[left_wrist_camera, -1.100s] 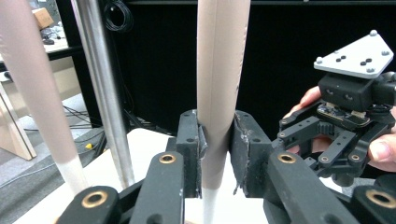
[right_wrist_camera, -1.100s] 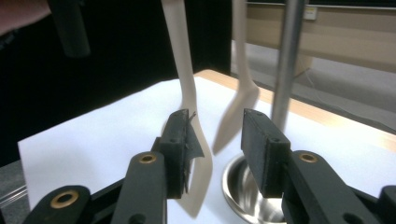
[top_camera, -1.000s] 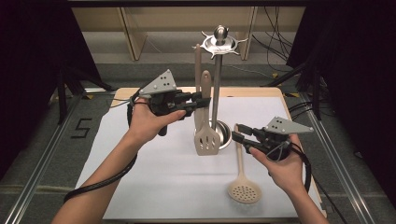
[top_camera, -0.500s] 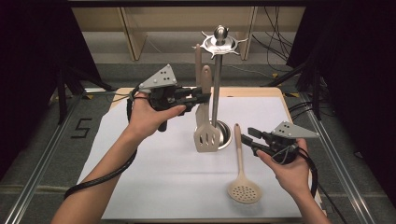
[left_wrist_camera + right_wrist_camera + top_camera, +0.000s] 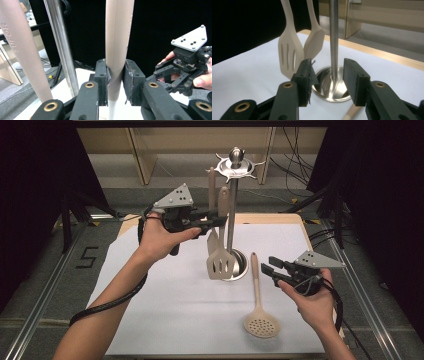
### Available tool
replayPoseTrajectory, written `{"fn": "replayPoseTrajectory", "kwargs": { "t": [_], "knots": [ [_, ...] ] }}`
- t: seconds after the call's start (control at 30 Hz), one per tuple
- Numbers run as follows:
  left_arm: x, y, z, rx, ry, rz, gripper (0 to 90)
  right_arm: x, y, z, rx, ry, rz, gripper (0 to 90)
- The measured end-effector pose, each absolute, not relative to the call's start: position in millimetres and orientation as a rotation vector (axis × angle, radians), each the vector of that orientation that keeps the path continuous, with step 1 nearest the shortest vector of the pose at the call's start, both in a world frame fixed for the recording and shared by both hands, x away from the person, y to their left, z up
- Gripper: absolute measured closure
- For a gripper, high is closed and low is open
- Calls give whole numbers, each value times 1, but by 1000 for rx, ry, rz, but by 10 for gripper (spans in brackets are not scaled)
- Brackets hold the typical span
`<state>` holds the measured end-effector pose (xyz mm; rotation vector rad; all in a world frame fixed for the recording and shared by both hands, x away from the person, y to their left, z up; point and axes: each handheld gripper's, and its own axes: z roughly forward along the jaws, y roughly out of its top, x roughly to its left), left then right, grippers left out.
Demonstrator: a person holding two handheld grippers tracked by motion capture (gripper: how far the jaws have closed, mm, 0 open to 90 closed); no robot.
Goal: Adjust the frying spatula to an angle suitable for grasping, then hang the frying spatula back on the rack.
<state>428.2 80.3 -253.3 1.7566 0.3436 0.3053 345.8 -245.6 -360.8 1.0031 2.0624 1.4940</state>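
A steel utensil stand (image 5: 231,227) rises from a round base (image 5: 241,270) at the back of the white table. A slotted spatula (image 5: 220,265) and a solid spatula (image 5: 212,240) hang against it. My left gripper (image 5: 220,217) is shut on the slotted spatula's beige handle (image 5: 117,47), high beside the pole (image 5: 60,45). A beige skimmer (image 5: 261,324) lies flat on the table to the right of the base. My right gripper (image 5: 267,268) hovers just right of the skimmer's handle; its jaws have just been opening and nothing is between them (image 5: 328,75).
The stand's top disc (image 5: 235,165) carries several hooks. A second beige handle (image 5: 20,50) hangs close left of the gripped one. The table's wooden far edge (image 5: 387,56) lies behind the base (image 5: 332,87). Dark curtains and cables surround the table.
My right gripper has come off the skimmer's handle end, opened wider and drawn slightly right. The skimmer now lies free. The left gripper has stayed put on the spatula handle.
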Motion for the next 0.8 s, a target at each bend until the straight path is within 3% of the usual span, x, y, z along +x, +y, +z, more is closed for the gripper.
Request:
{"fn": "replayPoseTrajectory", "kwargs": {
  "t": [0.8],
  "knots": [
    [438,79,-246,1800,341,312,738,350,-246,-360,1007,2067,1513,595]
  ]
}}
